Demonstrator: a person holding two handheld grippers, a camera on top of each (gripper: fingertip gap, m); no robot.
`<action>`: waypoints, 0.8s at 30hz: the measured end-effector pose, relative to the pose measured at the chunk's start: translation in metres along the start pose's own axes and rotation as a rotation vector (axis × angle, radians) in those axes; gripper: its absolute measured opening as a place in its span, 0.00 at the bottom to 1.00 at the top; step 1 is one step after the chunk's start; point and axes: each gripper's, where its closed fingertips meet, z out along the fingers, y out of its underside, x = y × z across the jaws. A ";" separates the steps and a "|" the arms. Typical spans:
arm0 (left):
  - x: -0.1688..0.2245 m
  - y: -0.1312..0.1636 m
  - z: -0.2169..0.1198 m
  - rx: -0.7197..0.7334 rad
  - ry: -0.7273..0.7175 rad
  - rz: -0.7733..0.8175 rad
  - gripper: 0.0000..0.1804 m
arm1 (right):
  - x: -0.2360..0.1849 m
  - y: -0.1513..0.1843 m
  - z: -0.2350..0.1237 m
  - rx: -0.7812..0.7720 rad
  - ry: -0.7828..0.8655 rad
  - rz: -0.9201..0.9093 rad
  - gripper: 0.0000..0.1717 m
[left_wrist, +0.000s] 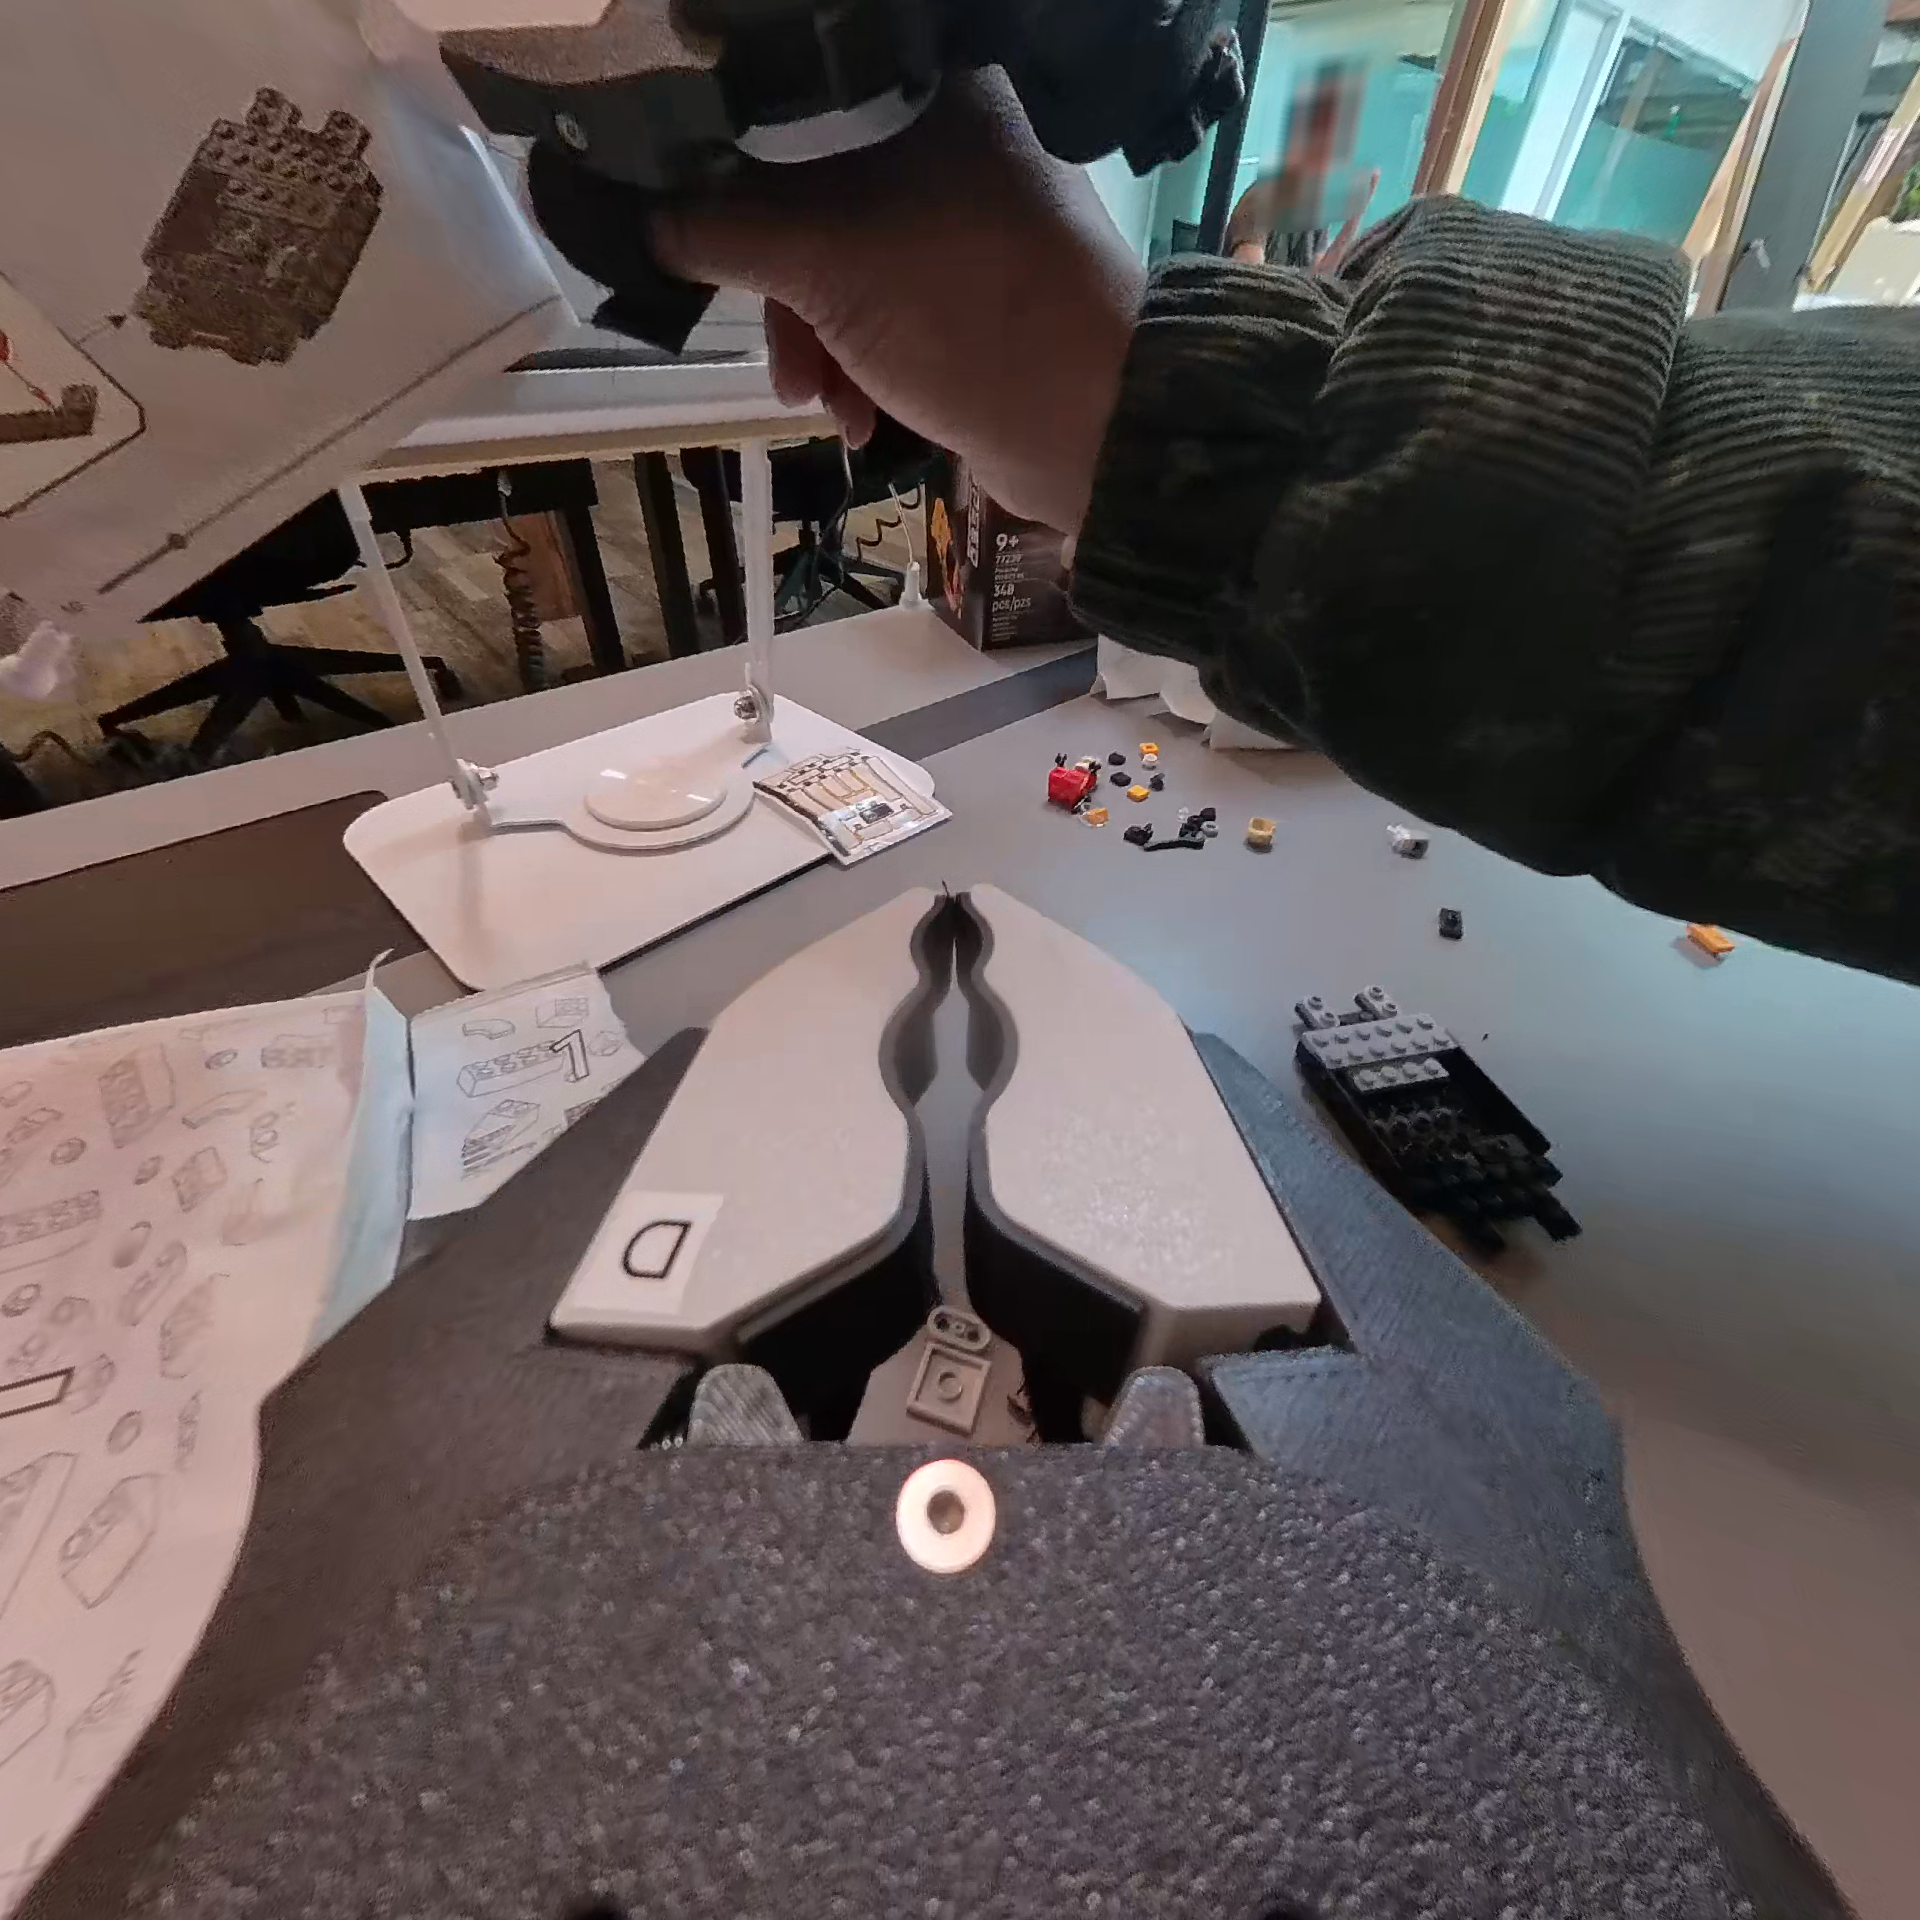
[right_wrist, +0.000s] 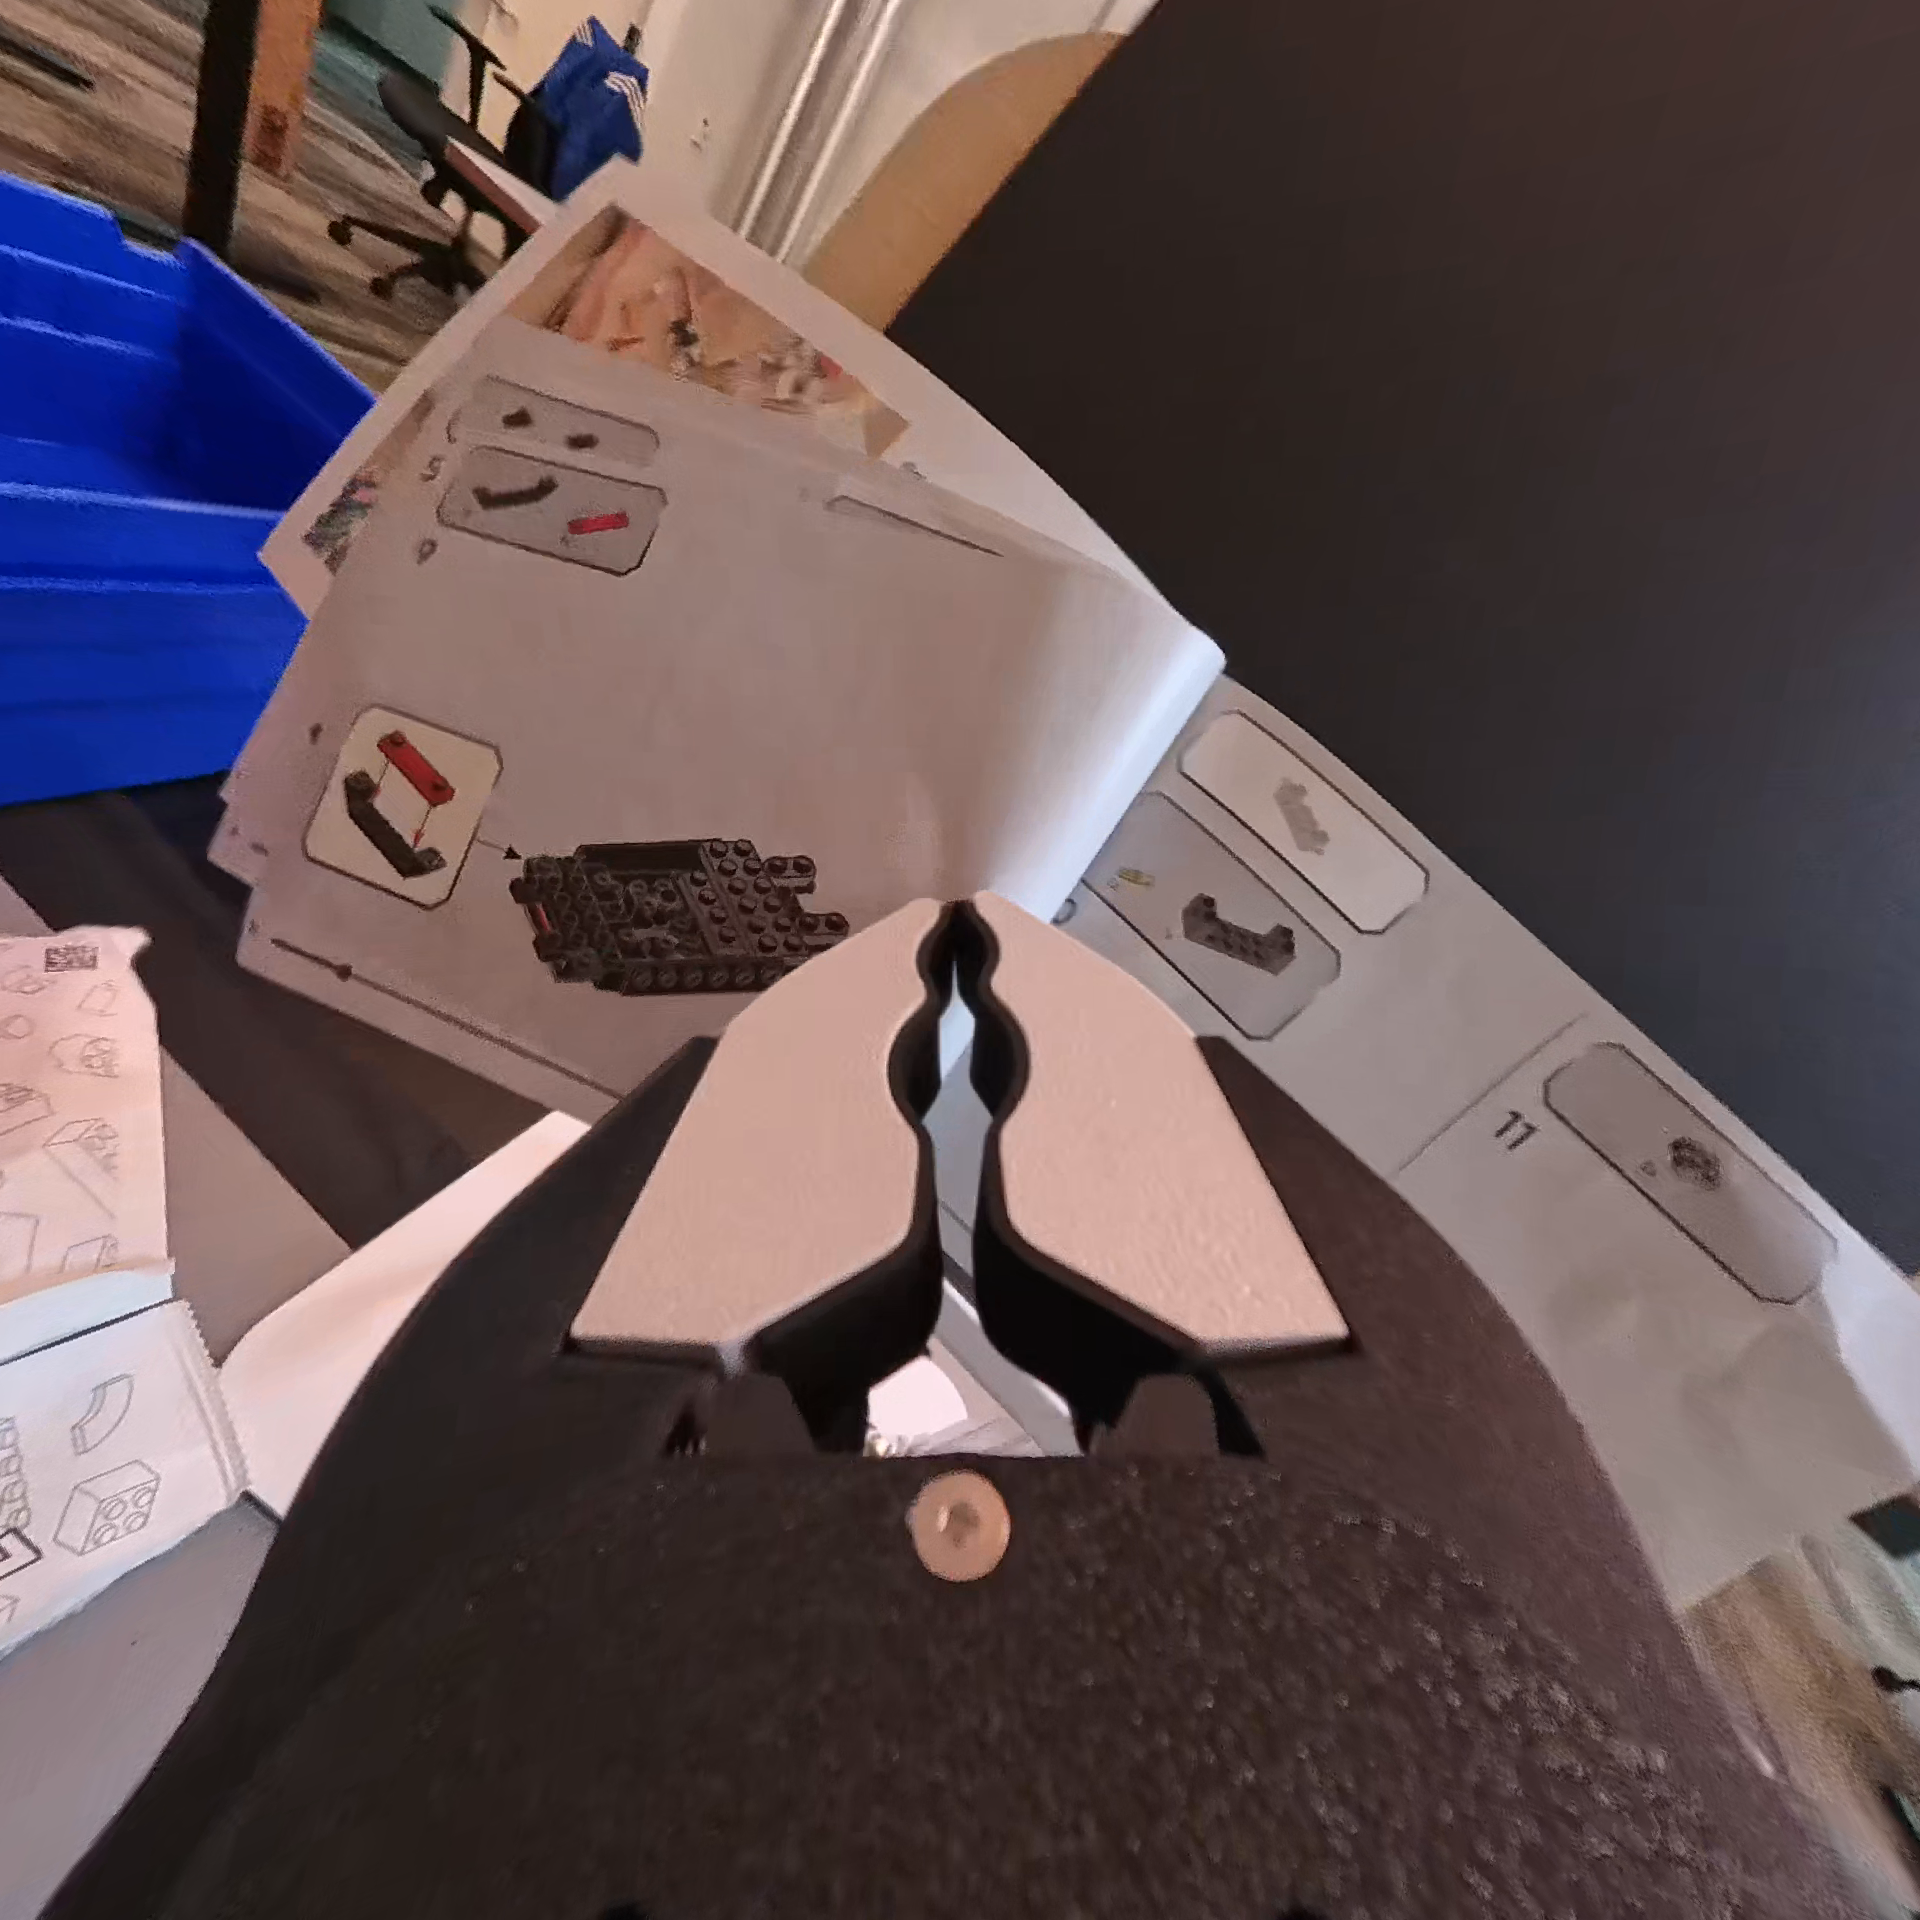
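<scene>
My left gripper (left_wrist: 954, 906) is shut, and its tips hover over the grey table (left_wrist: 1195, 987). I cannot make out anything held in it. A dark grey and black brick assembly (left_wrist: 1423, 1112) lies on the table to its right. Small loose pieces (left_wrist: 1143, 800) in black, orange and red lie beyond. My right gripper (right_wrist: 957, 909) is shut on a white page of an open instruction booklet (right_wrist: 727, 675), and the page curls up from its tips. In the left wrist view that gripper (left_wrist: 644, 135) is high at the top, held by a hand with a dark ribbed sleeve (left_wrist: 1507, 520), with the lifted page (left_wrist: 260, 260) beside it.
A white stand base (left_wrist: 582, 883) with a sticker sheet (left_wrist: 852, 805) on its edge sits ahead on the left. Paper bags printed with brick outlines (left_wrist: 156, 1195) lie at the left. A dark box (left_wrist: 1008, 582) stands at the table's back. A blue bin (right_wrist: 135, 520) stands behind the booklet. The grippers' ends are close to 25 cm from one another.
</scene>
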 end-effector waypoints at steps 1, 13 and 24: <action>0.001 0.000 0.002 -0.001 0.005 -0.009 0.00 | 0.003 0.000 0.000 0.001 0.005 0.018 0.07; 0.004 0.008 0.001 -0.032 0.012 0.027 0.00 | -0.004 0.005 0.019 -0.055 0.033 0.010 0.26; -0.042 -0.035 0.012 0.034 -0.098 0.024 0.04 | 0.034 0.021 0.003 -0.015 0.019 0.180 0.06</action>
